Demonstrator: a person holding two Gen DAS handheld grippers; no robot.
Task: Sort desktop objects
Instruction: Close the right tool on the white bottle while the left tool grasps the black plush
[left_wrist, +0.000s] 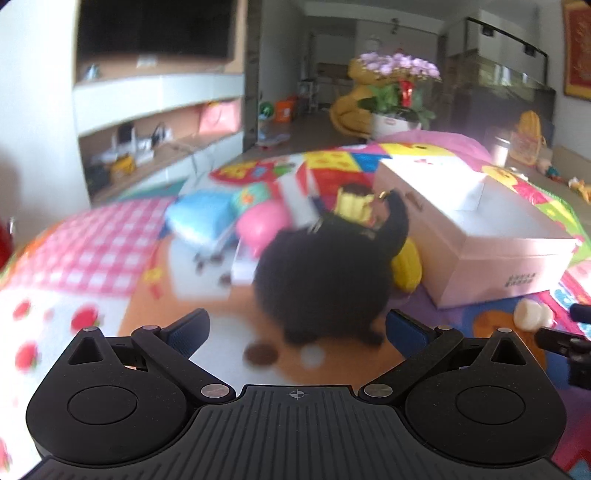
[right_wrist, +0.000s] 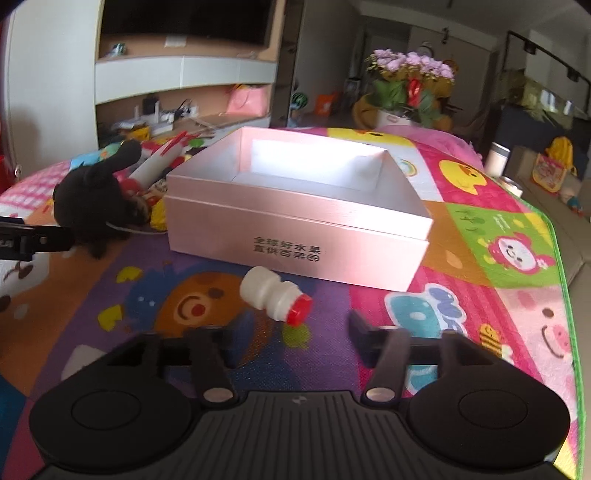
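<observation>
A black plush toy (left_wrist: 321, 273) lies on the colourful play mat just ahead of my open left gripper (left_wrist: 297, 326); its jaws stand wide, with the toy's near end between them but not gripped. The toy also shows in the right wrist view (right_wrist: 94, 201), with the left gripper's finger (right_wrist: 48, 236) beside it. An open pink cardboard box (right_wrist: 295, 236) stands in the middle; it also shows in the left wrist view (left_wrist: 480, 236). A small white bottle with a red cap (right_wrist: 275, 299) lies on its side before the box, just ahead of my open, empty right gripper (right_wrist: 290, 328).
A yellow toy (left_wrist: 406, 269) lies between plush and box. A blue item (left_wrist: 201, 218), a pink item (left_wrist: 260, 223) and white pieces lie beyond the plush. A white and red rocket toy (right_wrist: 159, 162) lies left of the box. The mat's green edge (right_wrist: 565, 280) runs along the right.
</observation>
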